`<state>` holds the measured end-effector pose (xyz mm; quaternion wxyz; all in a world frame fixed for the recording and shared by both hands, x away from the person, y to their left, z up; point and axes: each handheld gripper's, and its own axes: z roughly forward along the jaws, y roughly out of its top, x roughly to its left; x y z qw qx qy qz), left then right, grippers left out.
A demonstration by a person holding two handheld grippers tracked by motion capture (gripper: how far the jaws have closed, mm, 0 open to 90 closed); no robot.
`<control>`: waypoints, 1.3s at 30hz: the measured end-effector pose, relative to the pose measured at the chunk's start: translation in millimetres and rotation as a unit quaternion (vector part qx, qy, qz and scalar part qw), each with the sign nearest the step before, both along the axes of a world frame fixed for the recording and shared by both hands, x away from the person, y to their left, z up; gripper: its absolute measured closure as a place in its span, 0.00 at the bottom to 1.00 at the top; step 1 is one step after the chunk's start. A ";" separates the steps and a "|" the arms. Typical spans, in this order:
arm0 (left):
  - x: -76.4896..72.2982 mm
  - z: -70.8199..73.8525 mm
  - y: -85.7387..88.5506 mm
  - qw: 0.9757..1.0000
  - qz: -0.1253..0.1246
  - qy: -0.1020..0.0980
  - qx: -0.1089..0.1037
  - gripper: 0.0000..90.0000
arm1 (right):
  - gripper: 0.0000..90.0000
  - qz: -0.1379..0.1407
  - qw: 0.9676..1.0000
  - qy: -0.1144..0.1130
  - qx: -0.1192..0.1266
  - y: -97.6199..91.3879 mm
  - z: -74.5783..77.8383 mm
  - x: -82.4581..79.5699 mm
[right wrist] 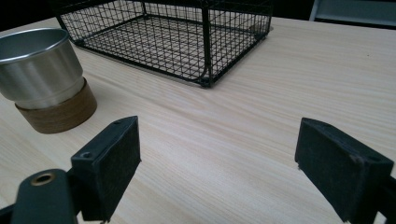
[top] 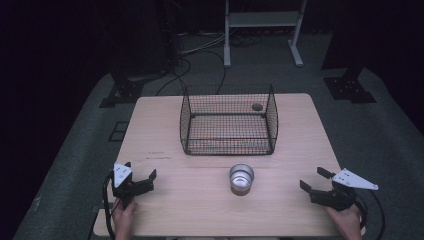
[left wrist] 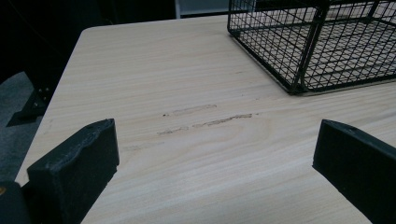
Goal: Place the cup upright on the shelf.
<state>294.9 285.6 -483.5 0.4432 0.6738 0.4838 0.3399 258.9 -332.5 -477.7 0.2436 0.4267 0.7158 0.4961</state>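
- Left gripper (top: 141, 174): lower left of the high view, jaws apart, nothing between them.
- Right gripper (top: 314, 178): lower right, jaws apart, empty.
- Metal cup (top: 241, 178): lower centre, upright on the table (top: 165, 135), between both grippers.
- Wire basket (top: 228, 120): centre, just above the cup.

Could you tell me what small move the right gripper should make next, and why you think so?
Probably a short slide of the right gripper toward the metal cup. Its jaws stand open with nothing between them, and the cup stands upright and untouched on the table in front of the empty wire basket. In the right gripper view the cup sits off to the left, so the gripper needs to turn toward it.
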 end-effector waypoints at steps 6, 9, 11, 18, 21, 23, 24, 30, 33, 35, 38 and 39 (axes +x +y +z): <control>-0.3 0.1 -0.4 1.000 -0.001 0.000 0.002 0.00 | 0.15 0.009 1.000 0.000 -0.008 4.4 1.6 -0.1; -0.6 0.2 -0.4 1.000 -0.001 0.000 0.003 0.00 | 0.15 0.016 1.000 -0.003 -0.011 8.0 3.4 -0.8; -0.6 0.2 -0.3 1.000 -0.002 -0.001 0.002 0.00 | 0.15 0.022 1.000 -0.003 -0.013 10.9 4.7 -1.0; -0.4 0.2 0.0 1.000 -0.001 -0.001 0.001 0.00 | 0.15 0.036 0.999 -0.005 -0.021 19.9 8.7 -1.2; -0.5 0.2 -0.1 1.000 -0.001 -0.001 0.001 0.00 | 0.15 0.045 0.999 -0.005 -0.021 24.6 11.8 -0.9; -0.5 0.1 -0.1 1.000 -0.001 -0.002 0.001 0.00 | 0.15 0.050 0.998 -0.007 -0.023 25.7 12.6 -0.7; -0.5 0.2 -0.1 1.000 -0.001 0.000 0.001 0.00 | 0.15 0.053 0.998 -0.005 -0.024 27.1 13.2 -0.8; -0.5 0.1 0.0 1.000 -0.001 -0.003 0.000 0.00 | 0.15 0.066 0.998 -0.004 -0.021 31.8 18.4 0.5; -0.6 0.4 0.2 1.000 -0.002 0.000 0.000 0.00 | 0.15 0.071 0.997 -0.004 -0.024 33.8 20.1 0.7; -0.5 0.0 -0.1 1.000 -0.002 -0.003 0.000 0.00 | 0.15 0.075 0.997 0.000 -0.029 36.1 20.0 1.0; -0.8 0.3 -0.1 1.000 -0.003 -0.001 0.003 0.00 | 0.15 0.086 0.996 0.002 -0.032 40.7 20.8 1.0; -0.8 0.3 -0.1 1.000 -0.003 -0.001 0.002 0.00 | 0.15 0.086 0.996 0.002 -0.032 40.7 20.8 1.0</control>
